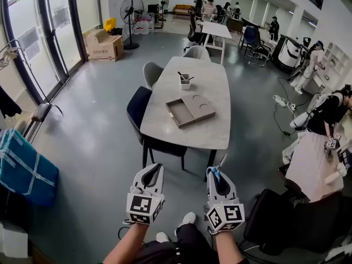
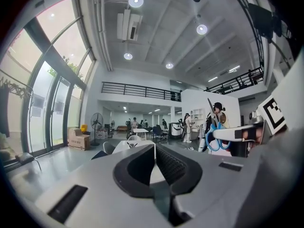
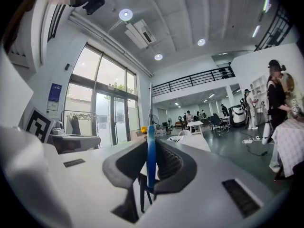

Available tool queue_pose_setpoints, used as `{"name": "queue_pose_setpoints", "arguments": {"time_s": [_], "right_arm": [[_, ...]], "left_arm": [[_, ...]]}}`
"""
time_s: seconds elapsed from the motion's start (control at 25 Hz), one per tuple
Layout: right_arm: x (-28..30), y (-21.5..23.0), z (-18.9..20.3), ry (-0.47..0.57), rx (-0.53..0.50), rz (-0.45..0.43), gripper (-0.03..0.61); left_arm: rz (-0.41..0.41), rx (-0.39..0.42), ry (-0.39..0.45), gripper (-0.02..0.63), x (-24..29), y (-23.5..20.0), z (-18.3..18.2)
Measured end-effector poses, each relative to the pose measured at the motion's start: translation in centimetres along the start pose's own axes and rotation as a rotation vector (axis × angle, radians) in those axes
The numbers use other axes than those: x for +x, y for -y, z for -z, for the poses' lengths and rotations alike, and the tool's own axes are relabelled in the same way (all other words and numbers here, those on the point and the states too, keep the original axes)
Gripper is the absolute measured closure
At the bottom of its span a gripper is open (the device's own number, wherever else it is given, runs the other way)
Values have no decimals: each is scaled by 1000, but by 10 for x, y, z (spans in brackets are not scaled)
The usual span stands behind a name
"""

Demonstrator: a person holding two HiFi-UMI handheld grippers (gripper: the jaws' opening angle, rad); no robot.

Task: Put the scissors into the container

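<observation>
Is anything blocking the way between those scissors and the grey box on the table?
Nothing visible does. The scissors are clamped in the right gripper, and only bare floor lies between them and the table. A dark chair stands at the table's left side, off the straight path. The grey box looks open-topped.

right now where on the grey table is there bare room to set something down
The table is bare at its near end, between the flat tray and the near edge. The far end past the small container is also free. A narrow strip runs along the right edge beside the tray. The middle, with the tray and container, is the crowded part.
</observation>
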State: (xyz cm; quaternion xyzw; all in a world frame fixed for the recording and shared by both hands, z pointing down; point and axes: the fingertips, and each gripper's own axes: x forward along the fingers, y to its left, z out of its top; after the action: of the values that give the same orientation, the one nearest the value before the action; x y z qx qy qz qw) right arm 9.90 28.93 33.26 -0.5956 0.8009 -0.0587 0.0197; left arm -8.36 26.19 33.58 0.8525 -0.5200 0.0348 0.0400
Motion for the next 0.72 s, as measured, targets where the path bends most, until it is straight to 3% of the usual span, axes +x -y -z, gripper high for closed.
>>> {"name": "queue_pose_setpoints", "arguments": {"time_s": [0.36,0.72], "right_arm": [[52,14,12,-17,4,1,532],[131,53,11,-20,9,-14,532]], "left_arm": [[23,-4,3,592,49,-15,7],[10,6,-4,592,131,-41,5]]}}
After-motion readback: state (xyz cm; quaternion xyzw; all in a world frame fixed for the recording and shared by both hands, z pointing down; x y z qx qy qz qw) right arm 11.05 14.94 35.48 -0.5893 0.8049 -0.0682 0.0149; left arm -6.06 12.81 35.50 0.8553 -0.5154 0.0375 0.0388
